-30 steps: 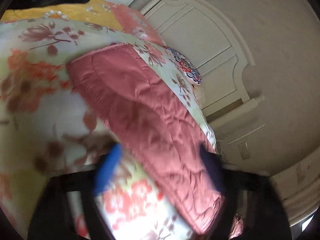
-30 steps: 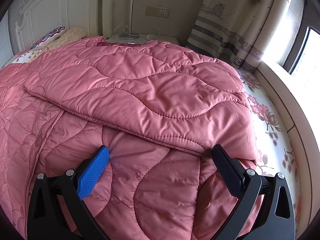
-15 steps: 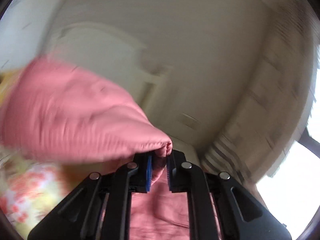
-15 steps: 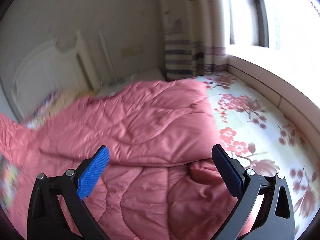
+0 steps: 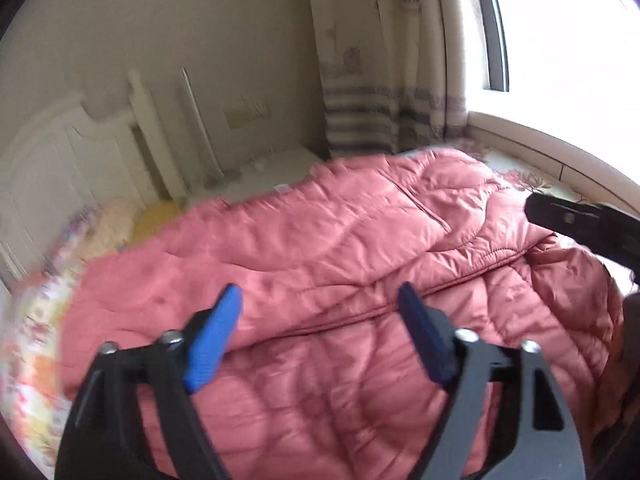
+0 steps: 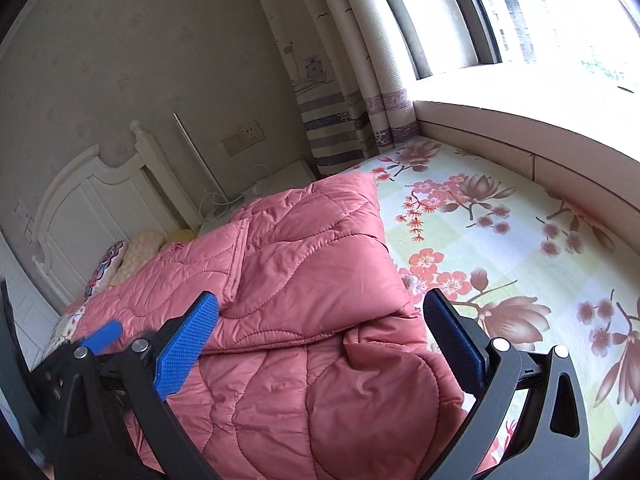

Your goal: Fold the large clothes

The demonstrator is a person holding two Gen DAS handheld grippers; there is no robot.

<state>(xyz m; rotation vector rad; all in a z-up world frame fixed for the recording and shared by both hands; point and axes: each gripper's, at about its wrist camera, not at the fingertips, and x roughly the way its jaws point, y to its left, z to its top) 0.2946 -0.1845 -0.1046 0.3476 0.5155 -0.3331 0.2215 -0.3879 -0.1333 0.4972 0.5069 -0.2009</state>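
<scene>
Bed [image 6: 500,216]: one, under a floral sheet, set against a white headboard [image 6: 84,208]; it carries everything listed below.

Quilted coat [image 6: 304,280]: one, pink, a large padded garment (its exact cut is hard to tell). It lies across the bed in layers, the upper layer folded over the lower, its far corner toward the striped curtain [image 6: 340,120]. Half a second ago one pinched end hung lifted in the left jaws; that end now lies flat on the pile.

Pillows [image 6: 120,256]: two visible at the headboard, one patterned, one cream, just beyond the coat.

Right gripper [image 6: 320,332]: one, jaws spread wide, hovering above the coat's near fold with no cloth between the blue pads. Same open stance as a second ago.

Left gripper [image 5: 320,332]: one, its jaws have just been opening from a full pinch on the fabric; they now stand wide above the coat, nothing between them. Seen also at the left edge of the right wrist view.

Wall socket [image 6: 244,138]: one, beside the headboard.
</scene>
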